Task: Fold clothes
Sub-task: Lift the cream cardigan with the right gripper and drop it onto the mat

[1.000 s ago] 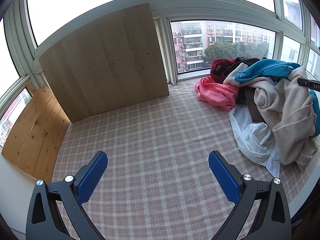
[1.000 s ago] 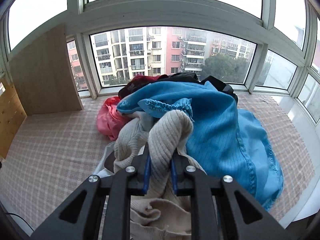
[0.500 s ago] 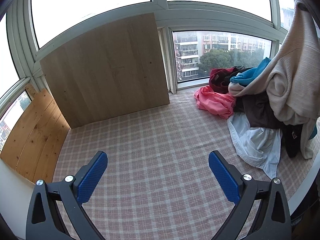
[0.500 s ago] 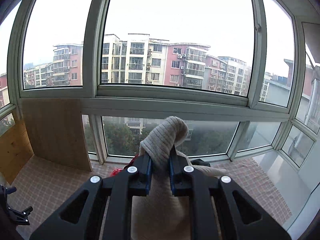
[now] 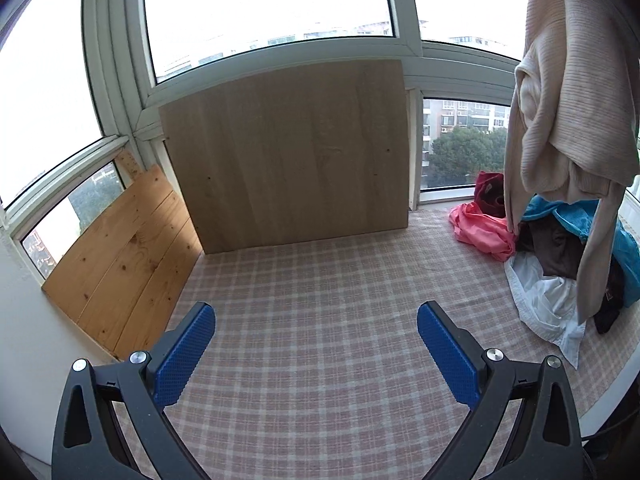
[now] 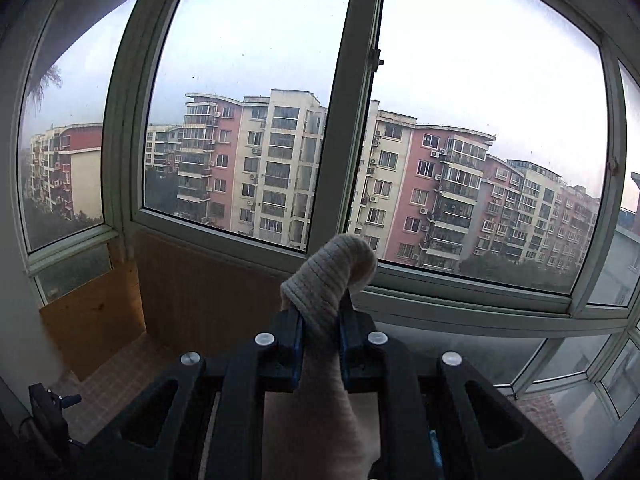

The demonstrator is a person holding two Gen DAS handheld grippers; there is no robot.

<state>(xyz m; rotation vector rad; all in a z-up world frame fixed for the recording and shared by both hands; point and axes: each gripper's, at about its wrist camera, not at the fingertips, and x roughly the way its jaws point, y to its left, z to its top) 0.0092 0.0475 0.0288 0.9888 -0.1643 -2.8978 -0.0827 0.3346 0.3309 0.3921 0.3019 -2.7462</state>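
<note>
Beige ribbed sweater [image 5: 572, 92] hangs high in the air, held by the right gripper [image 6: 320, 316].

Knitted fabric is pinched between the two fingers [image 6: 294, 336] of the right gripper, which are close together on a fold of it; the fold rises above the fingertips in front of the window [image 6: 256, 92]; in the left wrist view the sweater hangs down at the right side, and its lower end reaches in front of the pile of clothes [image 5: 560, 256]; the pile lies on the checked cloth [image 5: 320, 320] near the window, with a pink garment [image 5: 480, 232], a blue one [image 5: 576, 212], a dark brown one [image 5: 556, 244] and a white one [image 5: 540, 300]; the left gripper [image 5: 316, 332] is above the bare checked cloth, its blue fingers wide apart and holding nothing; a wooden board [image 5: 288, 156] leans against the window behind.
</note>
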